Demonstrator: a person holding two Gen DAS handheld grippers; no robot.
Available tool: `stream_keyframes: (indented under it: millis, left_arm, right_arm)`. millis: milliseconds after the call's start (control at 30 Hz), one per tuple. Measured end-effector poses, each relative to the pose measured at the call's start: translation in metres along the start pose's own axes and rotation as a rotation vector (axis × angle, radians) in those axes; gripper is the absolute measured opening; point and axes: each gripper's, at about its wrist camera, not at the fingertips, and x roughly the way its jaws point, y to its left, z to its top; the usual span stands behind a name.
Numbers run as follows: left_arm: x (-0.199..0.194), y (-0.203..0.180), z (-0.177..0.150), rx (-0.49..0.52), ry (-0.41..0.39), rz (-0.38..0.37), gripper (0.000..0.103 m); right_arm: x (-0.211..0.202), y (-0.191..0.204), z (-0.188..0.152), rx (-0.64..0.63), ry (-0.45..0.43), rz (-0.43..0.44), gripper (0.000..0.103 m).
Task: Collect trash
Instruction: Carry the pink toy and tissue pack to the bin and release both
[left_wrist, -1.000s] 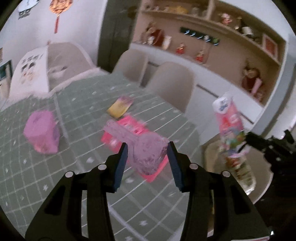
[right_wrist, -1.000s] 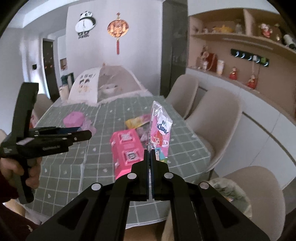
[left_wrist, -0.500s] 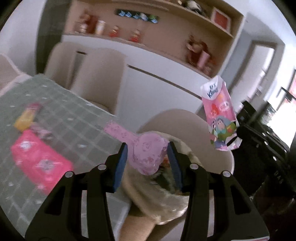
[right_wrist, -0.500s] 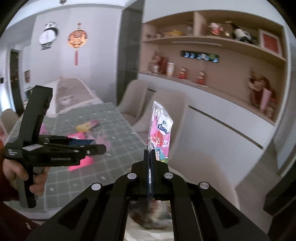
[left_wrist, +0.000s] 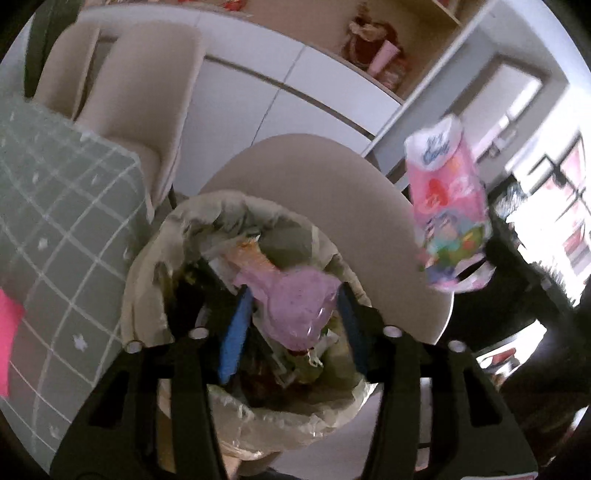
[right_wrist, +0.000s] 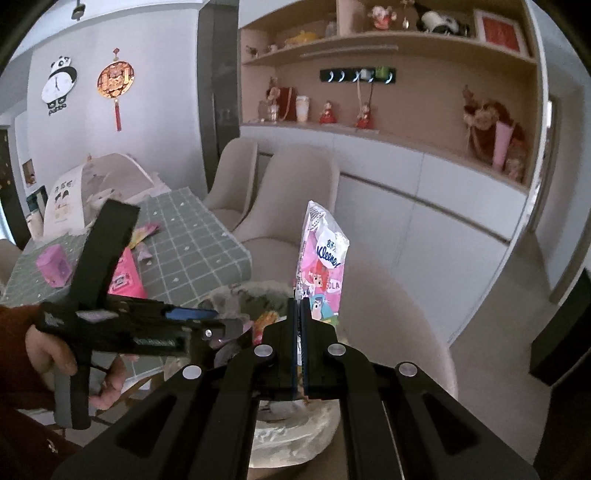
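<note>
My left gripper (left_wrist: 291, 310) is shut on a crumpled pink wrapper (left_wrist: 295, 306) and holds it right above the open bag-lined trash bin (left_wrist: 147, 266), which is full of rubbish. My right gripper (right_wrist: 299, 306) is shut on a pink Kleenex tissue pack (right_wrist: 325, 266), held upright. That pack also shows in the left wrist view (left_wrist: 447, 218), to the right of the bin and above it. The left gripper (right_wrist: 207, 325) shows in the right wrist view, over the bin (right_wrist: 295, 435).
The table with the green checked cloth (left_wrist: 55, 229) lies left of the bin. On it are a pink box (right_wrist: 123, 277), a small pink carton (right_wrist: 53, 264) and a yellow wrapper (right_wrist: 142, 232). Beige chairs (left_wrist: 147, 85) stand behind the bin. Cabinets line the wall.
Both grippers have swung from above the table to the trash bin beside it. The left gripper now holds the pink wrapper over the bin's opening. Both stay shut on their loads.
</note>
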Motion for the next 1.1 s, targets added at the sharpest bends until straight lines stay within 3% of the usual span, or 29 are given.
stream_keyframes:
  millis: [300,600,733,933,967,1033,1067,1100]
  left_arm:
    - [-0.057,0.025,-0.011,-0.075,-0.092,0.107,0.059]
    - [-0.124,0.055,-0.039,-0.129,-0.234,0.371,0.061]
    - [-0.141,0.075,-0.047,-0.187,-0.269,0.438,0.062]
    - [-0.153,0.097,-0.057,-0.250,-0.265,0.461,0.062]
    - [-0.154,0.098,-0.057,-0.248,-0.264,0.469,0.062]
    - [-0.157,0.104,-0.058,-0.252,-0.263,0.490,0.062]
    - [-0.158,0.107,-0.058,-0.255,-0.261,0.502,0.062]
    - [-0.159,0.111,-0.058,-0.258,-0.256,0.512,0.062]
  right_arm:
    - [0.066,0.017,-0.020,0.017,0.131,0.152,0.004]
    - [0.140,0.033,-0.051,0.077,0.345,0.260,0.004]
    - [0.148,0.036,-0.054,0.074,0.366,0.274,0.004]
    - [0.135,0.038,-0.046,0.056,0.320,0.272,0.006]
    - [0.132,0.037,-0.044,0.053,0.311,0.267,0.009]
    - [0.121,0.034,-0.041,0.059,0.291,0.255,0.024]
    - [0.117,0.031,-0.040,0.069,0.283,0.253,0.043]
    - [0.114,0.030,-0.039,0.077,0.274,0.255,0.055]
